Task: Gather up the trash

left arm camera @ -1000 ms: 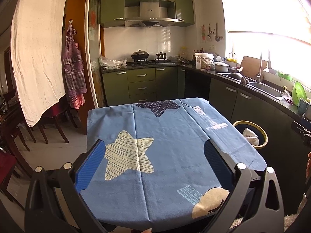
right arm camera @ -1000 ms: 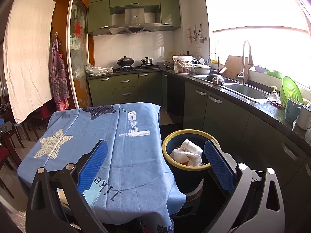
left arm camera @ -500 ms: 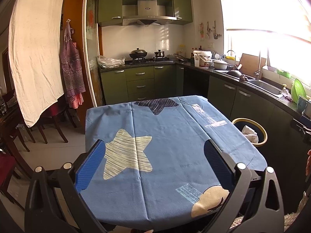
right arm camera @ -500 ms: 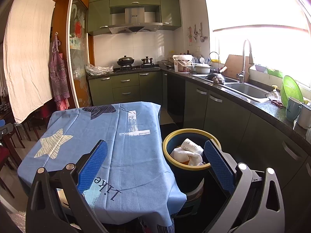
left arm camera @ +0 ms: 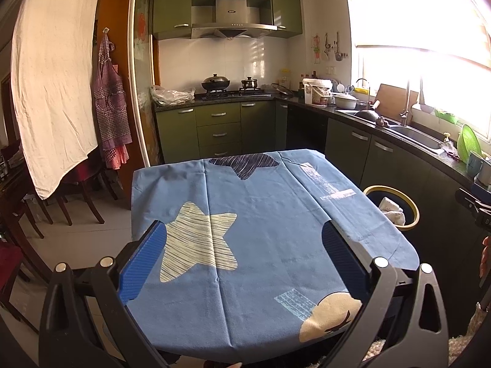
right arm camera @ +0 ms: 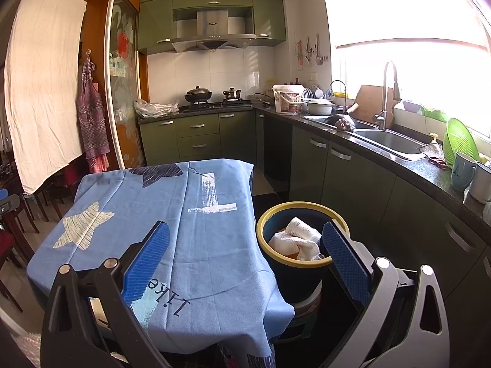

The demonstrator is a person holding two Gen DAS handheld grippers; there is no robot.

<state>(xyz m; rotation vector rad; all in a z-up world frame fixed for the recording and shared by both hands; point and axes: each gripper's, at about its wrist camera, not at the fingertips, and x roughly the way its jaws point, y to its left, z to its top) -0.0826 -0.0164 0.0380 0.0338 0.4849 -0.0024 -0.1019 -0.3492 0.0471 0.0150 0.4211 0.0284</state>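
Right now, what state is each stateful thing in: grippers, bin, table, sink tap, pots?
left gripper: open, empty
right gripper: open, empty
trash bin: uncovered, holding crumpled trash
table: covered by blue cloth
faucet: no water visible
wok: lidded, on stove

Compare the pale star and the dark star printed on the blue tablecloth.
The pale star is cream with thin stripes; the dark star is navy with lighter stripes. The pale star lies flat on the tabletop, whole, near the left claw; the dark star sits at the far edge, part of it folding over out of sight. Both are striped prints on the tablecloth.
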